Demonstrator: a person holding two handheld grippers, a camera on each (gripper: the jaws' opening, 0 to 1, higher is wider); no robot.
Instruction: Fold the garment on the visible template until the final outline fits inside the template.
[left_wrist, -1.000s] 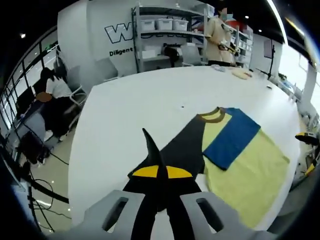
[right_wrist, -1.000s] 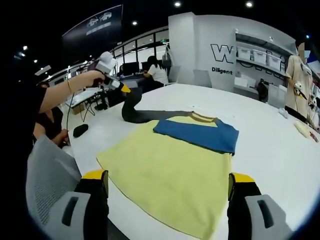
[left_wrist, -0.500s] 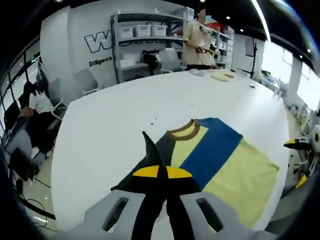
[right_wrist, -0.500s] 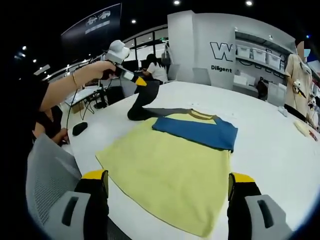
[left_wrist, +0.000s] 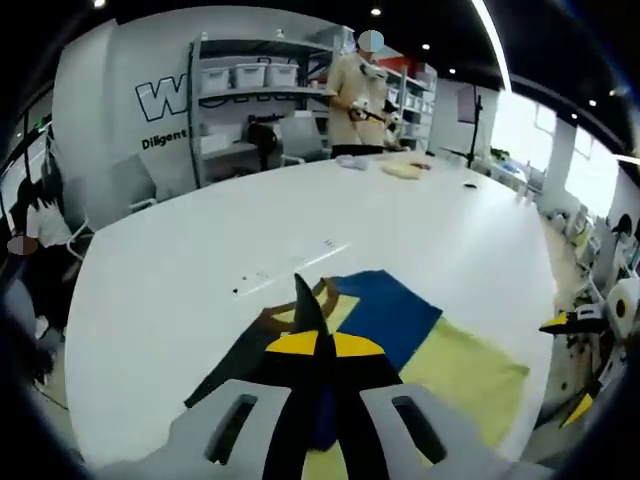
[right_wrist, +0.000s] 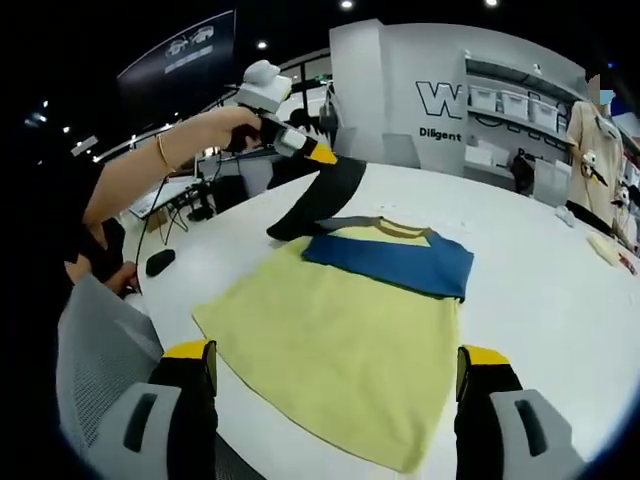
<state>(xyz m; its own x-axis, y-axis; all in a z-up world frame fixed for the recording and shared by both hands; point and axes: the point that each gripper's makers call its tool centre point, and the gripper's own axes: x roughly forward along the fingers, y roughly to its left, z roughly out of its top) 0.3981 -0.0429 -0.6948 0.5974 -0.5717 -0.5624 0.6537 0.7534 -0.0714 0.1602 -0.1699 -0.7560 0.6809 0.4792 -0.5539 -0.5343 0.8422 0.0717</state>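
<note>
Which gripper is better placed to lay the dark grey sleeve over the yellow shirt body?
The left gripper, probably. It is already shut on the dark grey sleeve, lifted beside the yellow shirt body. The right gripper is open and holds nothing.

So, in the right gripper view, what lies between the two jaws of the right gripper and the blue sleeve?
In the right gripper view, the yellow body of the garment lies between the right gripper and the blue sleeve.

The left gripper (right_wrist: 322, 153), in a raised hand (right_wrist: 225, 128) with forearm outstretched, has its fingers (left_wrist: 300, 345) pinched together. The right gripper (right_wrist: 335, 372) hangs with fingers (right_wrist: 195, 385) spread wide.
</note>
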